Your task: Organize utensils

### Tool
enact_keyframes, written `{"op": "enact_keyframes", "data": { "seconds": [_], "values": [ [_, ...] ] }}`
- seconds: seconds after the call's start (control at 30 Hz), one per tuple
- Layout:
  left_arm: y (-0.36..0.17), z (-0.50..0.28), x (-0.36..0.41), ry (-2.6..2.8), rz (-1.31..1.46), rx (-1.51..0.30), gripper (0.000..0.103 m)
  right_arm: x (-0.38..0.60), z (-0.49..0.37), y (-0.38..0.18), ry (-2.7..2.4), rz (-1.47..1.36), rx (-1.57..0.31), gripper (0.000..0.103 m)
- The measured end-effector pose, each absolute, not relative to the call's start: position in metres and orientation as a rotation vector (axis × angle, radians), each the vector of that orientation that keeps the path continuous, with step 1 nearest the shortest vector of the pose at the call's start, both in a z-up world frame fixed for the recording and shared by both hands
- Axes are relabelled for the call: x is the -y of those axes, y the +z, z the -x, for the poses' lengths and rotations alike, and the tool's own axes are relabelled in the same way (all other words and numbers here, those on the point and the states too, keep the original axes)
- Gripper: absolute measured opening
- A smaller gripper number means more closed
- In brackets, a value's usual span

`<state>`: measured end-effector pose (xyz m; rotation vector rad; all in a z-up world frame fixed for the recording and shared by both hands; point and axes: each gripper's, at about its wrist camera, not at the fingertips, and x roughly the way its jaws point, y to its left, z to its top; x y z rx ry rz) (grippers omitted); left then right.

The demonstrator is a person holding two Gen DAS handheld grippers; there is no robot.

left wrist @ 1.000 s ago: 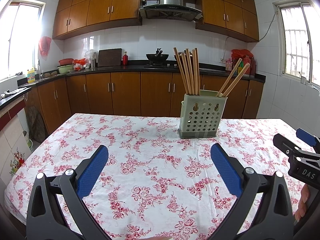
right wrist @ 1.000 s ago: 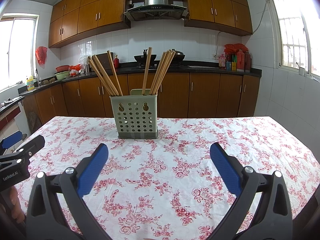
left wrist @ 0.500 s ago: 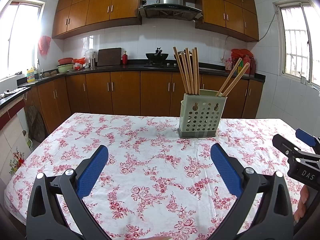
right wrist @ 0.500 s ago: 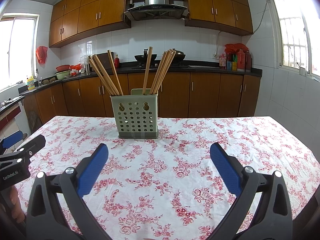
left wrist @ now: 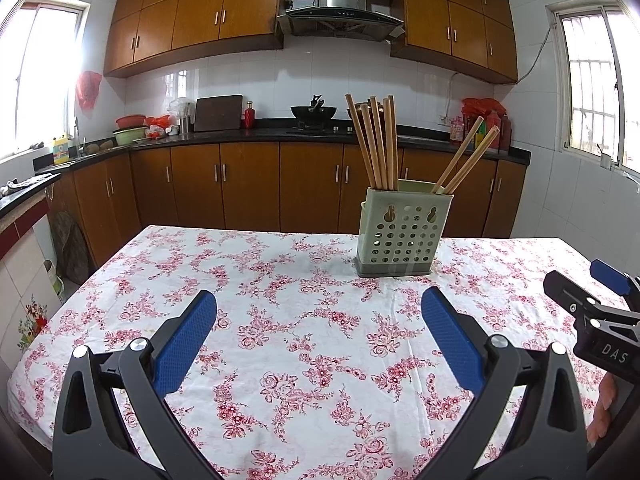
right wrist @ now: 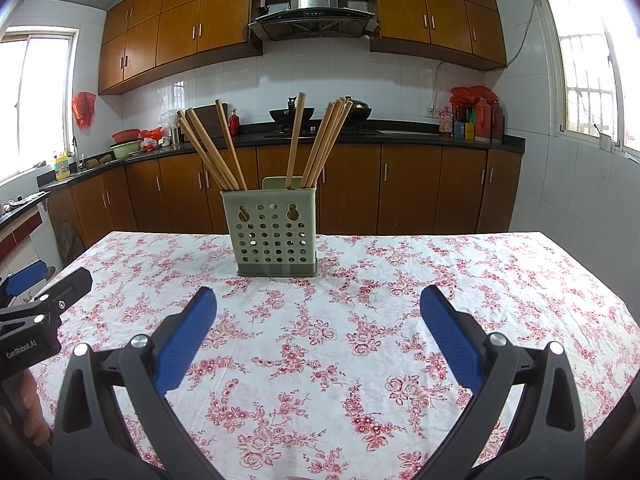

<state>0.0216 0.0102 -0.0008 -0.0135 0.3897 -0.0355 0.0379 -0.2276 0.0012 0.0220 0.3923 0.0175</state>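
Note:
A pale green perforated utensil holder (left wrist: 402, 232) stands on the flowered tablecloth (left wrist: 280, 320), with several wooden chopsticks (left wrist: 378, 142) upright and leaning in it. It also shows in the right wrist view (right wrist: 272, 232), chopsticks (right wrist: 316, 144) fanned out. My left gripper (left wrist: 320, 320) is open and empty, short of the holder and to its left. My right gripper (right wrist: 318, 316) is open and empty, in front of the holder. Each gripper shows at the edge of the other's view: the right one (left wrist: 592, 308) and the left one (right wrist: 40, 300).
The table's far edge runs behind the holder. Beyond it stand brown kitchen cabinets (left wrist: 248, 184), a dark counter with a wok (left wrist: 314, 112) and bottles (left wrist: 484, 124). Windows are on both sides.
None of note; both grippers stay open and nearly still, with only a slight drift of view.

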Motion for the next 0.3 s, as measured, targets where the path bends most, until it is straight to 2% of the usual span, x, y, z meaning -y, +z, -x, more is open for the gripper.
{"op": "enact_keyframes", "data": {
  "seconds": [0.3],
  "values": [
    [0.0000,-0.0229,-0.0121,-0.037,0.021,-0.400,0.101,0.2284,-0.0381,0.0014,0.018,-0.022,-0.393,0.099]
  ]
}}
